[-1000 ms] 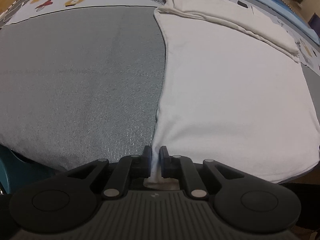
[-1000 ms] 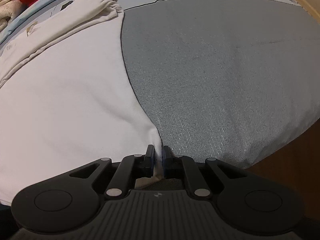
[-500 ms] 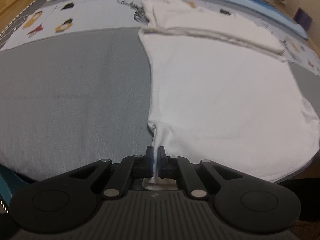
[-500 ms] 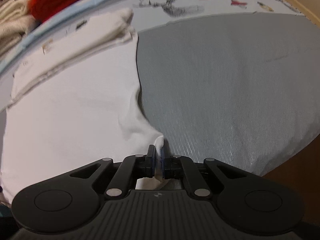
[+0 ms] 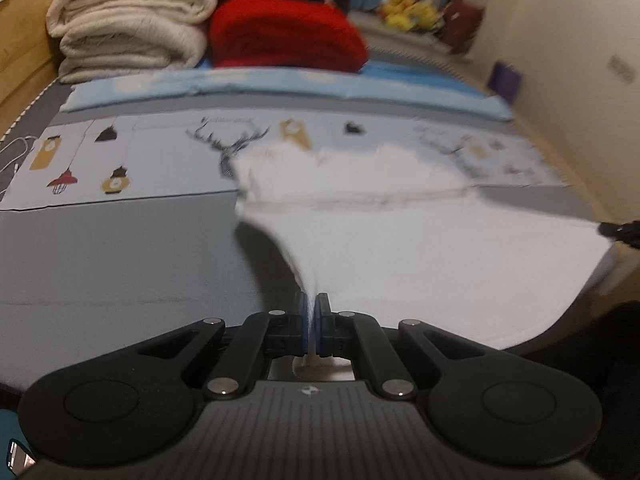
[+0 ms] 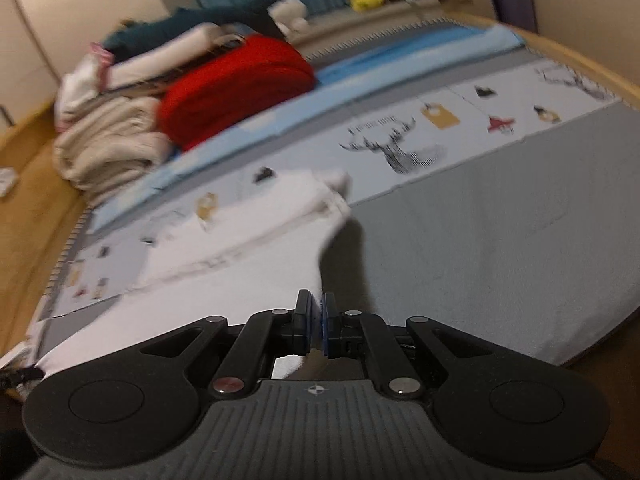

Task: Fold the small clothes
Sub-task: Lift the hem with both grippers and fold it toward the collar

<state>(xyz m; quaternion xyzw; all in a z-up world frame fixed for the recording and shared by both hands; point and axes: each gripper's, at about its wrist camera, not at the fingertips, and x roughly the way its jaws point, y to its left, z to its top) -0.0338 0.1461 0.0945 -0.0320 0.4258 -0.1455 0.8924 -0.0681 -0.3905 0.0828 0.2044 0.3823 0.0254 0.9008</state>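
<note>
Both views are motion-blurred, so fine detail is soft. My left gripper (image 5: 311,305) is clamped tight on a pinch of the white garment (image 5: 440,264); the cloth runs up from between the pads as a taut ridge, lower centre of frame. The corner itself is hidden behind the pads, only a scrap shows through the gap below. My right gripper (image 6: 315,307) is likewise closed on the white garment (image 6: 200,280), w/ a flap hanging under the pads. The garment's exact type I can't make out; its far end is bunched/folded mid-frame in both views.

Left view only: the right gripper's black tip (image 5: 624,230) pokes in at the right edge, at the garment's other near corner, and a white cable (image 5: 14,156) lies at far left. Right view only: a white wardrobe-like panel (image 6: 80,8) upper left, and a dark bit at the lower left edge, prob. my other claw but can't tell.

The garment lies on a grey mat (image 5: 112,264) w/ a printed strip (image 5: 160,160) (deer, lamps) beyond. Bare grey mat spreads left of the cloth in the left view, right of it in the right view (image 6: 500,260). A shadow under the raised cloth edge falls on the mat. Behind: cream folded blankets (image 5: 128,20), red knit bundle (image 5: 284,32), yellow plush toys (image 5: 404,10). Wood bed rim (image 6: 592,76) curves along the right.
</note>
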